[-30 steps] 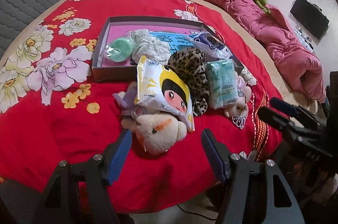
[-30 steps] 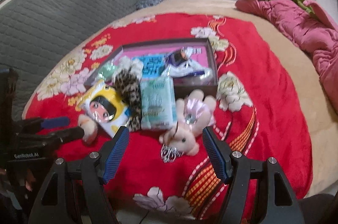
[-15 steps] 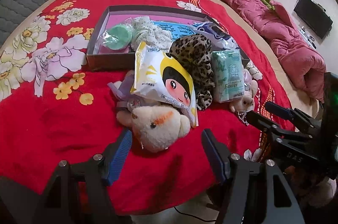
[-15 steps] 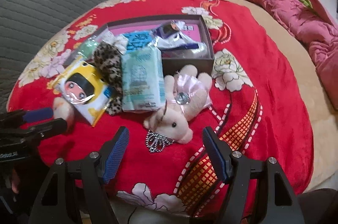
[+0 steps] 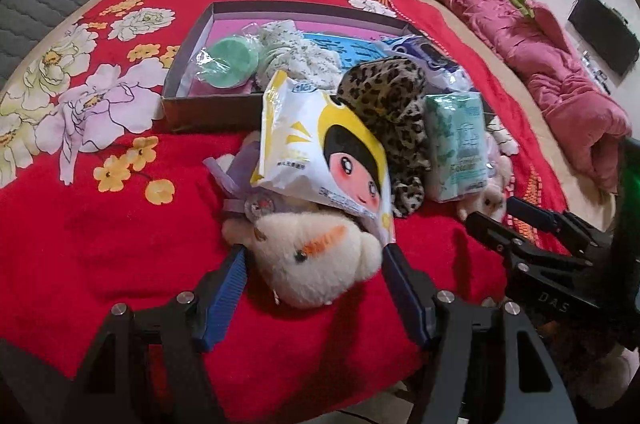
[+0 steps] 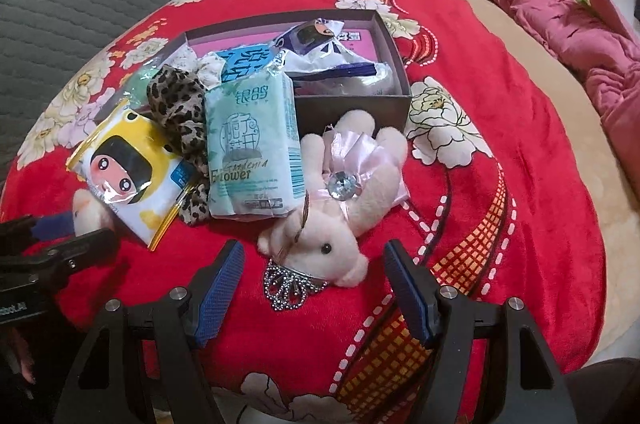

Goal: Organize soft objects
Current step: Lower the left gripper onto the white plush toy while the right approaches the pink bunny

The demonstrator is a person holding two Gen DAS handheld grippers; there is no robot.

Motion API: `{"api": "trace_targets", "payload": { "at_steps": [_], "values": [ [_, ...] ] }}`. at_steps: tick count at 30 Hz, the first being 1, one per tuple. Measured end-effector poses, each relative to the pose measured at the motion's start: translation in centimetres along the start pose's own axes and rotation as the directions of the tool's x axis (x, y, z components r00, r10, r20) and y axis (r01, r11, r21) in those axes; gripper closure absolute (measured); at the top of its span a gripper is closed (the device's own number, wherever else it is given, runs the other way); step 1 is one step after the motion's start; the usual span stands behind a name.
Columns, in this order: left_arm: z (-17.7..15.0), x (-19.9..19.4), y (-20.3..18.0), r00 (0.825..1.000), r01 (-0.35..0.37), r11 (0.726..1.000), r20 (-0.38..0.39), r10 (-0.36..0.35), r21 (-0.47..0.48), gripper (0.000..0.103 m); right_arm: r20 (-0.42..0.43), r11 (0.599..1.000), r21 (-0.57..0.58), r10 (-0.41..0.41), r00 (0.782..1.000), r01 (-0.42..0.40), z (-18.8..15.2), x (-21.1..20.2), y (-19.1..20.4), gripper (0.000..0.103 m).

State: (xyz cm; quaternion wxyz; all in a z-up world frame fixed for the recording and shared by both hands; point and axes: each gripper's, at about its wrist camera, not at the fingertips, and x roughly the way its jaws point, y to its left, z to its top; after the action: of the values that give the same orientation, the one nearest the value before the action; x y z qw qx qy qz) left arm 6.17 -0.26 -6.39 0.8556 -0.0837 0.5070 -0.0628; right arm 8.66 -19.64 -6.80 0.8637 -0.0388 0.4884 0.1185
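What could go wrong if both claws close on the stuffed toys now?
1. The yellow packet lies on the cream stuffed toy, between the open left claw fingers; lifting the toy would likely tip it off.
2. The green tissue pack overlaps the pink stuffed toy in front of the open right claw; it could get dragged.
3. The toy's silver crown hangs loose and may snag or slip from a grip.

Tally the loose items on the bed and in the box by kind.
Plush toys: 2, cream and pink.
Packaged tissue/wipe packs: 4, yellow, mint, blue, purple-white.
Fabric pieces: 2, leopard, floral white.
Green round pack: 1.
Total: 9
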Motion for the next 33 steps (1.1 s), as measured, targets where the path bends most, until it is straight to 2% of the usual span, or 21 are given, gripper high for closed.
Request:
{"api": "trace_targets", "payload": {
  "at_steps": [5, 24, 33],
  "values": [
    [0.2, 0.5, 0.3, 0.999, -0.048, 0.999, -0.002, 0.048, 0.009, 0.035, -0.009, 1.0, 0.014, -0.012, 1.0, 0.012, 0.1, 0.7, -0.2, 0.03],
    [0.6, -0.9, 1.4, 0.995, -0.086, 0.996, 0.048, 0.087, -0.01, 0.034, 0.002, 0.995, 0.072, -0.064, 0.998, 0.064, 0.0, -0.1, -2.1, 0.03],
    [0.9, -0.5, 2.3, 0.993, -0.111, 0.993, 0.046, 0.113, -0.04, 0.034, 0.009, 0.994, 0.1, -0.039, 0.999, 0.037, 0.6, 0.4, -2.1, 0.03]
  ]
}}
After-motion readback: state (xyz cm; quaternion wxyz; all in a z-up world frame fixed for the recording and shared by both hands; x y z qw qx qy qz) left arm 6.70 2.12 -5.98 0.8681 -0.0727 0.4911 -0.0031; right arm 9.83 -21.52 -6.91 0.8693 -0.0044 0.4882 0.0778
